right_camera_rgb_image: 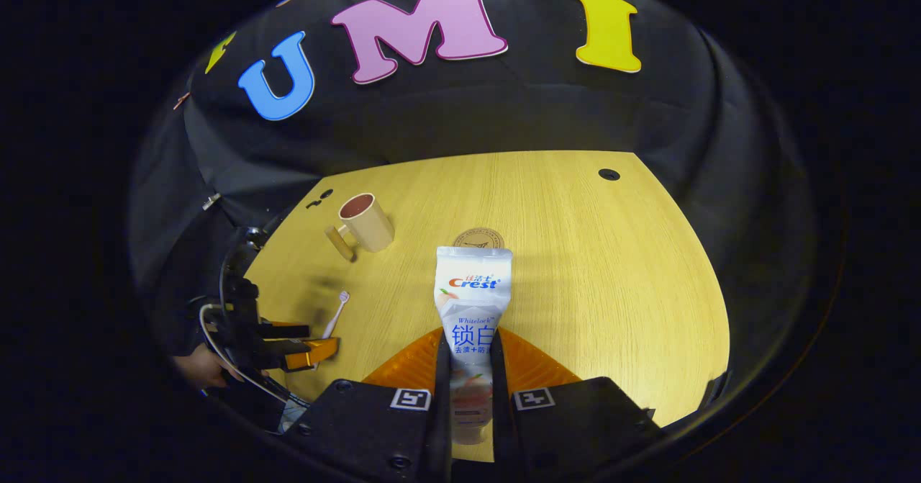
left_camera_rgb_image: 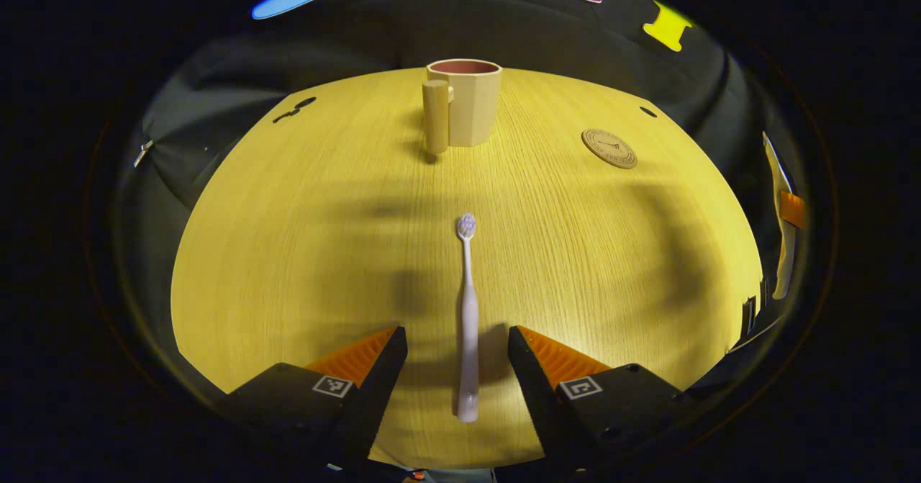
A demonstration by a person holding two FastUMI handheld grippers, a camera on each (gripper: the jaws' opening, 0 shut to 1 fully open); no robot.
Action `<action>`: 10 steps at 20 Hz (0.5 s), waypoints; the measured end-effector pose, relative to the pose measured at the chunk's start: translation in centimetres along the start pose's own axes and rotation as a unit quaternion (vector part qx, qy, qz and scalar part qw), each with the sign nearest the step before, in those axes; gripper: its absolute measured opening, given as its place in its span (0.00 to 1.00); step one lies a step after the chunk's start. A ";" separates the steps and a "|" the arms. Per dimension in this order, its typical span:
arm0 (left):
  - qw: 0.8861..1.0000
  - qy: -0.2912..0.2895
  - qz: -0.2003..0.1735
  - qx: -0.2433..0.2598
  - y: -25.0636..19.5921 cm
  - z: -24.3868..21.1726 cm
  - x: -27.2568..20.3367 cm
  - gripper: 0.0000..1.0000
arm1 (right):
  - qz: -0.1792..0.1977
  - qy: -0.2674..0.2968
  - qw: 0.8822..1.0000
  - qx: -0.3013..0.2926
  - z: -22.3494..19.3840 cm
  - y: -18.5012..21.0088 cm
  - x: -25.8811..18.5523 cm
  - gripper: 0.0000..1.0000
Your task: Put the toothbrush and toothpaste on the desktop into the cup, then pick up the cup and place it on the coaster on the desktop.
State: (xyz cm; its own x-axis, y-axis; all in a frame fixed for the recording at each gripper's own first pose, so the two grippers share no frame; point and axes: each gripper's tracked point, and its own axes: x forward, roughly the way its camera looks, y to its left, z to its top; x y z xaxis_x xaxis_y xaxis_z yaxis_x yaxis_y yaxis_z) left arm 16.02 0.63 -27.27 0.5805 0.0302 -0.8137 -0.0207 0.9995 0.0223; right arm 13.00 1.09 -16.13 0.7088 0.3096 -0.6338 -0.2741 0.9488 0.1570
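A pale toothbrush [left_camera_rgb_image: 468,324] lies on the yellow wooden desktop [left_camera_rgb_image: 302,253], bristles pointing toward the far cup. My left gripper [left_camera_rgb_image: 457,339] is open, one finger on each side of the handle, neither touching it. The tan cup [left_camera_rgb_image: 471,101] stands upright at the far edge, its handle to the left. A round brown coaster [left_camera_rgb_image: 609,147] lies to its right. In the right gripper view, my right gripper [right_camera_rgb_image: 471,357] is shut on a white toothpaste tube [right_camera_rgb_image: 472,303], held above the desk. The cup [right_camera_rgb_image: 367,222], toothbrush [right_camera_rgb_image: 335,314], coaster [right_camera_rgb_image: 478,238] and left gripper [right_camera_rgb_image: 302,350] also appear there.
Black cloth walls surround the desk on all sides. A small dark hole [right_camera_rgb_image: 609,174] marks the desk's far right corner. A hand [right_camera_rgb_image: 201,368] holds the left gripper at the near left edge. Bare wood stretches to the right of the coaster.
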 end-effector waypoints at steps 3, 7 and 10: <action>1.000 0.020 0.003 0.004 -0.2 0.2 0.4 0.79 | 0.007 -0.010 1.000 -0.008 0.9 0.0 0.0 0.27; 0.998 0.050 -0.010 0.027 -0.7 0.4 0.6 0.59 | 0.021 -0.022 0.999 -0.022 2.7 0.4 0.6 0.27; 0.997 0.064 -0.011 0.028 -1.1 0.6 0.6 0.36 | 0.036 -0.032 0.998 -0.034 4.7 1.0 1.4 0.27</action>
State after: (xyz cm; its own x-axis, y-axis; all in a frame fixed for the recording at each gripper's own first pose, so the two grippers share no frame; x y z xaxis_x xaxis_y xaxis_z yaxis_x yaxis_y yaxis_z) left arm 16.93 -0.47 -27.44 0.4712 0.0119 -0.8820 0.0382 0.9987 0.0339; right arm 16.75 2.80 -13.31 0.7249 0.3818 -0.5734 -0.3674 0.9184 0.1471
